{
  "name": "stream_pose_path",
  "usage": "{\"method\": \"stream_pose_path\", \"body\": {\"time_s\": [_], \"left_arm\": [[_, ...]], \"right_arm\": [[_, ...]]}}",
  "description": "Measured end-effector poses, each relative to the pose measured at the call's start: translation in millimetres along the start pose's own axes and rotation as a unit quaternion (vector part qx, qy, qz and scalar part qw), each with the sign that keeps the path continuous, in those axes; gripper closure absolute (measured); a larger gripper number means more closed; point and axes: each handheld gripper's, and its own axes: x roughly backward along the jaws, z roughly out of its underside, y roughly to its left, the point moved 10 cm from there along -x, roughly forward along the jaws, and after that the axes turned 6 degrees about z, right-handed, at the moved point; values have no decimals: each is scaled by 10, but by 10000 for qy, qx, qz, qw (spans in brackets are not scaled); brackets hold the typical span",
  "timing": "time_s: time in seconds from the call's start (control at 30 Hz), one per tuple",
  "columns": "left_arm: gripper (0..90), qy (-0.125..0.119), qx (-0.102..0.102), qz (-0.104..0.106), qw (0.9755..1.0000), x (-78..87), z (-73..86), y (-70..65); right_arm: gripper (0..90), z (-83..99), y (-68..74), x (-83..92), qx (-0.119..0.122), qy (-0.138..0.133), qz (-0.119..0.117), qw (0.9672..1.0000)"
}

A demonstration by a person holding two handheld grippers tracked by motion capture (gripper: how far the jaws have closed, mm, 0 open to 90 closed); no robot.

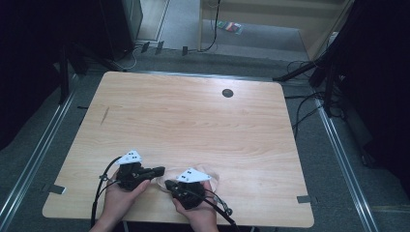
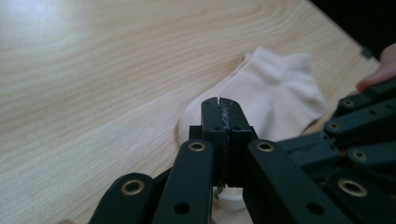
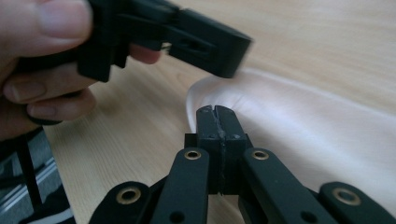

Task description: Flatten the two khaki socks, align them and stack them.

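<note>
A white sock [image 2: 275,93] lies flat at the surface's [image 1: 193,121] near edge as the left gripper [image 2: 219,109] and right gripper [image 3: 217,119] meet over it, fingers pressed together, apparently empty; grasping needs reopening first.

The wooden table [image 1: 193,121] has a light grain finish and rounded corners. A round dark grommet hole [image 1: 227,93] sits near its far edge, right of centre. A short dark mark [image 1: 105,114] lies on the surface toward the left side. Grey tape tabs [image 1: 303,198] are fixed at the near corners. Black cables [image 1: 302,104] trail across the grey floor [image 1: 319,159] beside the right edge. A metal rail [image 1: 345,164] runs along the floor on the right.
</note>
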Motion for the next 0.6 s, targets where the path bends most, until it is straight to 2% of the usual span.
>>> {"method": "stream_pose_path", "body": {"time_s": [0.1, 0.2, 0.27, 0.33, 0.4, 0.47, 0.5, 0.6], "left_arm": [[900, 168, 116, -103, 9997, -59, 61, 70], [900, 272, 225, -196, 9992, -102, 100, 137], [900, 297, 199, -294, 9989, -111, 118, 166], [900, 294, 180, -368, 9987, -101, 119, 183], [900, 338, 100, -585, 9977, -74, 136, 244], [900, 355, 164, -556, 9977, -41, 149, 260], [900, 304, 166, -533, 9980, -18, 147, 254], [900, -69, 312, -62, 9995, 91, 66, 114]], "right_arm": [[900, 105, 37, -105, 175, 213, 4, 9996], [900, 158, 55, -133, 223, 348, -73, 9991], [900, 164, 57, -131, 275, 389, -105, 9988], [900, 166, 43, -131, 202, 411, -137, 9989], [900, 167, 44, -130, 221, 399, -112, 9989], [900, 174, 66, -129, 442, 362, 86, 9983], [900, 174, 66, -129, 442, 362, 86, 9983], [900, 175, 72, -130, 486, 338, 171, 9981]]}}
